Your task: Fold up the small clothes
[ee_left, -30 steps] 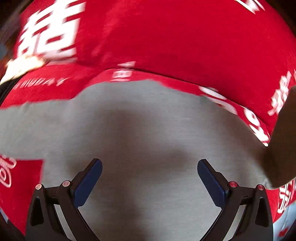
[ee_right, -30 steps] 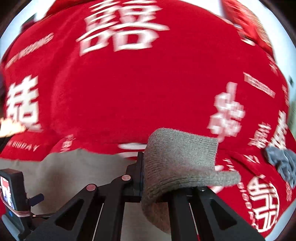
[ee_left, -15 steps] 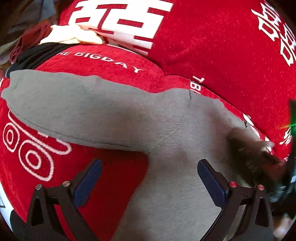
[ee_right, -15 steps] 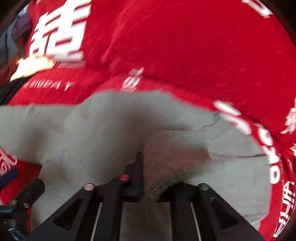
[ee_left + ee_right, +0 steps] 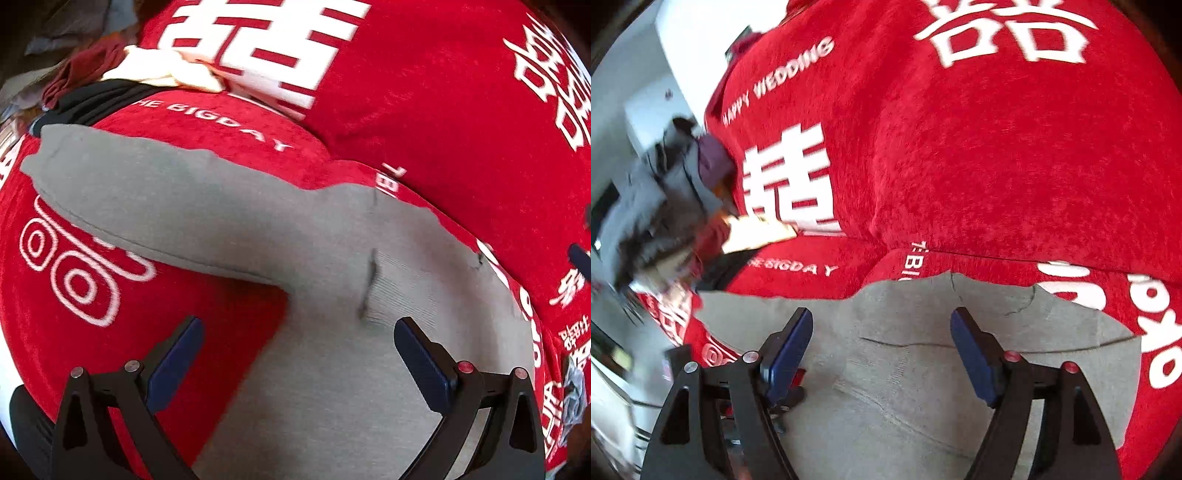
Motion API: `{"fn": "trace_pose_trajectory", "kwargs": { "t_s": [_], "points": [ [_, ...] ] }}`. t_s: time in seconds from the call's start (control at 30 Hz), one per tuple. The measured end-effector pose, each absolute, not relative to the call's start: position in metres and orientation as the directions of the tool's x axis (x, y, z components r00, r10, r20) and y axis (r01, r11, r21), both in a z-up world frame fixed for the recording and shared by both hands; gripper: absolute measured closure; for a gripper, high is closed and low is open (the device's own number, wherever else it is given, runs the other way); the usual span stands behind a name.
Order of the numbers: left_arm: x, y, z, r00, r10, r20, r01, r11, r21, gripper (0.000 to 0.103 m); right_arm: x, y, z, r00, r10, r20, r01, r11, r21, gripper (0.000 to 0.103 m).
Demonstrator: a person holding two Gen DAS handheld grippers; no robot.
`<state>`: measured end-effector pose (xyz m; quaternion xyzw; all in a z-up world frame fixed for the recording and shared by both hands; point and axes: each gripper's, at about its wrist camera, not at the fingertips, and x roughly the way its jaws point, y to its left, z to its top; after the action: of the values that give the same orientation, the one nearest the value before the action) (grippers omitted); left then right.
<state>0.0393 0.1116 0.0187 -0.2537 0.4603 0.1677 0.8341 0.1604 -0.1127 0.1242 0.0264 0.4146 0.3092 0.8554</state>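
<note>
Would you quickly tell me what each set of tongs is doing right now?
Left tongs: open, holding nothing, over the grey knit garment.
Right tongs: open, holding nothing.

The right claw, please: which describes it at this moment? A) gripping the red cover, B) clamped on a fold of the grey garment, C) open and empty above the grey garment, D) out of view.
C: the right claw has its blue pads wide apart, with only the flat grey garment between them.

grey garment [image 5: 332,350] — lower part cut off by bottom edge, both views | clothes pile [image 5: 665,221] — motion-blurred, items indistinct | small grey item [image 5: 574,391] at right edge, too small to tell
</note>
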Motion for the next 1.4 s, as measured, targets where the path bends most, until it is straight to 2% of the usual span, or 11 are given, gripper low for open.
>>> {"fn": "trace_pose_trajectory", "kwargs": {
  "t_s": [0.27,0.43,0.57,0.7,0.8,0.9,0.93,1.0,1.13,1.33,1.4],
  "points": [
    [0.082,0.045,0.024,0.506,0.011,-0.862,-0.363,0.91,-0.202,0.0,0.179,-0.177,0.052,0.538,0.04,-0.842,-0.275,0.952,-0.131,0.023],
    [0.128,-0.01,0.011,0.474,-0.055,-0.879,-0.191,0.968,-0.164,0.0,0.187,-0.235,-0.003,0.437,-0.047,-0.898,-0.143,0.982,-0.121,0.023],
    [0.147,-0.009,-0.019,0.418,0.061,-0.906,-0.164,0.986,-0.009,0.0,0.194,-0.275,-0.001,0.461,-0.05,-0.886,-0.04,0.996,-0.077,0.022],
    [0.142,0.024,-0.012,0.415,0.058,-0.908,-0.229,0.973,-0.043,0.0,0.194,-0.298,0.025,0.517,-0.058,-0.854,0.05,0.998,-0.037,0.021],
    [0.139,0.038,0.002,0.455,0.006,-0.89,-0.299,0.943,-0.147,0.0,0.196,-0.276,0.026,0.532,0.016,-0.847,-0.054,0.998,-0.015,0.021],
    [0.156,0.013,0.001,0.438,-0.068,-0.896,-0.222,0.958,-0.181,0.0,0.22,-0.246,0.003,0.467,0.039,-0.883,-0.157,0.987,-0.039,0.021],
    [0.166,-0.003,-0.006,0.404,-0.087,-0.911,-0.168,0.972,-0.167,0.0,0.23,-0.24,-0.006,0.44,0.018,-0.898,-0.164,0.985,-0.061,0.017],
    [0.181,-0.028,-0.017,0.383,0.057,-0.922,-0.117,0.993,0.013,0.0,0.255,-0.241,-0.014,0.464,-0.009,-0.886,-0.112,0.991,-0.068,0.003],
    [0.201,-0.016,-0.01,0.343,0.058,-0.937,-0.15,0.989,0.006,0.0,0.282,-0.26,-0.007,0.384,0.015,-0.923,-0.008,1.0,0.013,0.004],
    [0.154,-0.002,0.013,0.417,0.028,-0.908,-0.224,0.972,-0.073,0.0,0.184,-0.27,0.038,0.531,0.193,-0.825,-0.128,0.981,0.147,0.006],
    [0.135,-0.013,0.005,0.41,0.033,-0.911,-0.19,0.98,-0.05,0.0,0.155,-0.274,0.039,0.585,0.137,-0.799,-0.123,0.989,0.08,0.006]
  ]
}}
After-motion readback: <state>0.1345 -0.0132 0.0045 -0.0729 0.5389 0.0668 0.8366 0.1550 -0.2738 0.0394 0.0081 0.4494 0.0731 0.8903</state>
